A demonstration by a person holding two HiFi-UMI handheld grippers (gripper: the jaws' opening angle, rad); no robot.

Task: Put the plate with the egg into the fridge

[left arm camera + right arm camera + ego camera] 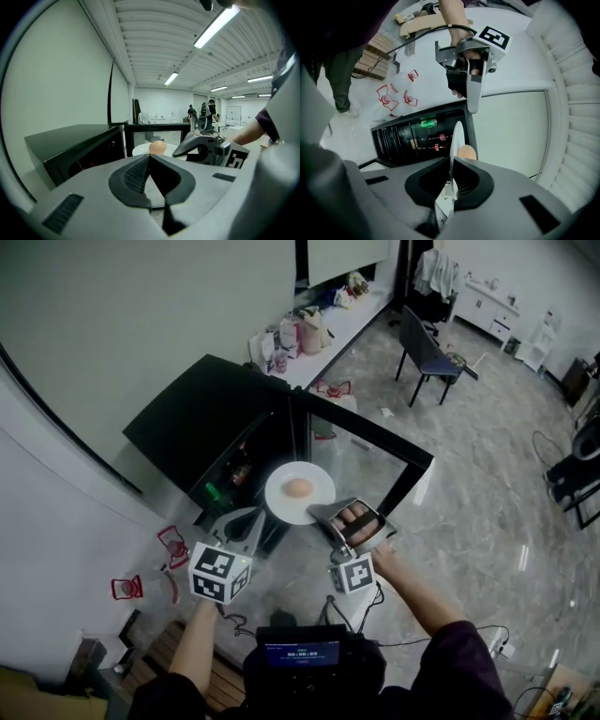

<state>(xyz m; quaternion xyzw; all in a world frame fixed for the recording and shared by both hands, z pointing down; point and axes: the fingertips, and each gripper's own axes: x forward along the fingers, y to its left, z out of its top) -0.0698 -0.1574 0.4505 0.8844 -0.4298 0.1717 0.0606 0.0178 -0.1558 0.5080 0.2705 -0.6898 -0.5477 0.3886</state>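
**Light:** bright, even, cool white, from ceiling tubes point(216, 26); the nearest tube burns out to pure white.
**Shadows:** soft and faint.
**Glare:** pale sheen streaks on the polished floor point(487, 493); plate point(300, 493) close to blown out.
**Dark area:** inside of the fridge point(206, 423), little detail.
**Distortion:** strong fisheye in both gripper views, with straight lines bowed and corners black; milder curve in the head view.
**Focus:** foreground nearest each gripper lens is soft; background is small but fairly sharp.

Plate point(281, 504): white, glossy, smooth, ceramic-looking. Egg point(298, 487): matt tan shell. Fridge point(202, 418): black casing, slight sheen; door panel point(366, 460) of clear glass. Floor point(469, 484) at right: polished, marble-patterned, reflective. Matt grey plastic seen on left gripper point(149, 157) and right gripper point(452, 161); pads point(133, 176) black, ribbed.
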